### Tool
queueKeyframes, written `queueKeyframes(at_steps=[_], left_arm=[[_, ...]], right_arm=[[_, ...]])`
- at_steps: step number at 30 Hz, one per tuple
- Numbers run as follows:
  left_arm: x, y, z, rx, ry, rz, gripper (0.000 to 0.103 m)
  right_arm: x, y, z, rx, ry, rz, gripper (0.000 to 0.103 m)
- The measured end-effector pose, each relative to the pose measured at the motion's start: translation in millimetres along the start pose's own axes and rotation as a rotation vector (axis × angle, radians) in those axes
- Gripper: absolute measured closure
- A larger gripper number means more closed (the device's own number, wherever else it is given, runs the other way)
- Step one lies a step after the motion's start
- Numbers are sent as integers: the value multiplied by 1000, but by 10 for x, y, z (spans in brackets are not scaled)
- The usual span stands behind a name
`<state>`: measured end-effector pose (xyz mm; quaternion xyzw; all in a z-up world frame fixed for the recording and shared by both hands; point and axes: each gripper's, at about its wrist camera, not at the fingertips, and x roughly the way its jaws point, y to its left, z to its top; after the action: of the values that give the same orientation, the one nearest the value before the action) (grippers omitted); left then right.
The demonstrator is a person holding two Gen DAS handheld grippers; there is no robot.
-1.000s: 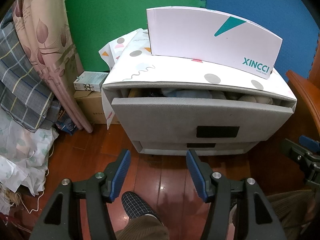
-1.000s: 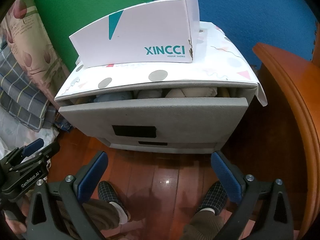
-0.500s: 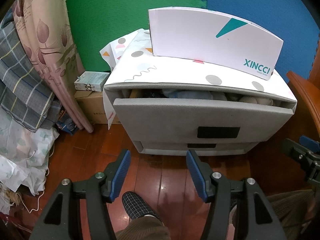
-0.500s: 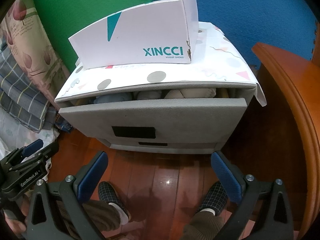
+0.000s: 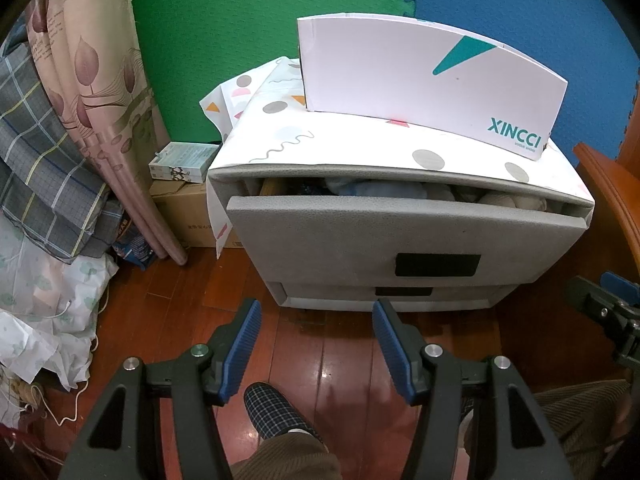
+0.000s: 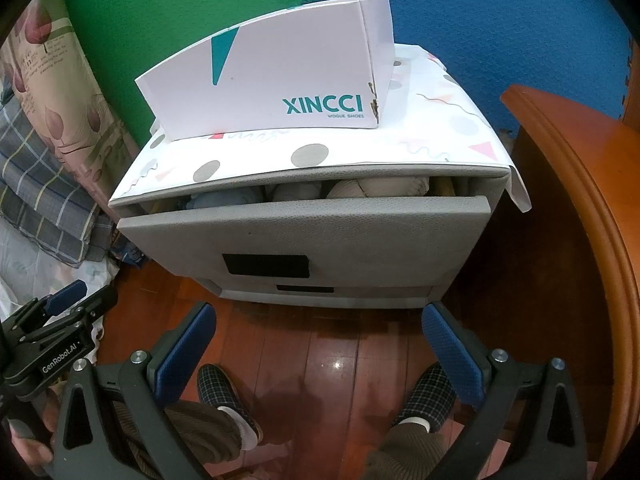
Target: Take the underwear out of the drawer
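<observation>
The grey foam-faced top drawer [image 5: 400, 236] of the low two-drawer cabinet stands slightly pulled out, with pale blue and beige folded underwear [image 6: 376, 189] packed inside behind its front panel. The left gripper [image 5: 316, 352] and right gripper [image 6: 318, 354] hover above the red-brown wooden floor [image 5: 344, 364], well short of the drawer; both have blue-padded fingers spread apart and empty. A white cardboard shoe box [image 6: 280, 88] rests on the cabinet's patterned cloth cover.
</observation>
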<state>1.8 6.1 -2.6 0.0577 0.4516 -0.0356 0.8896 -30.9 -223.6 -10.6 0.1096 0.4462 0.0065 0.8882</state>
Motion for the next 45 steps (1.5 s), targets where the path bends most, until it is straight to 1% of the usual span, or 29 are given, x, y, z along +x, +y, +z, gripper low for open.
queueKeyframes(at_steps=[26, 32, 35, 36, 37, 39, 40, 42, 45], left_arm=[[21, 29, -12, -9, 16, -7, 44], [41, 113, 46, -29, 26, -34, 44], [61, 216, 86, -70, 38, -81, 44], [87, 293, 113, -108, 50, -128, 44], [115, 336, 128, -143, 62, -158, 44], [224, 496, 171, -258, 98, -257, 44], [251, 534, 184, -284, 103, -276, 44], [337, 662, 235, -371, 111, -317, 44], [485, 807, 346, -458, 134, -340, 44]], right_arm=[[-14, -35, 12, 7, -2, 4, 1], [-30, -68, 20, 14, -4, 10, 1], [-39, -94, 13, 21, -6, 13, 1], [-46, -107, 12, 24, -7, 15, 1], [-55, -124, 10, 28, -10, 17, 1], [-65, -162, 14, 38, -11, 21, 1], [-68, -178, 12, 42, -12, 22, 1], [-76, -207, 13, 52, -13, 24, 1], [-79, -233, 16, 60, -13, 27, 1]])
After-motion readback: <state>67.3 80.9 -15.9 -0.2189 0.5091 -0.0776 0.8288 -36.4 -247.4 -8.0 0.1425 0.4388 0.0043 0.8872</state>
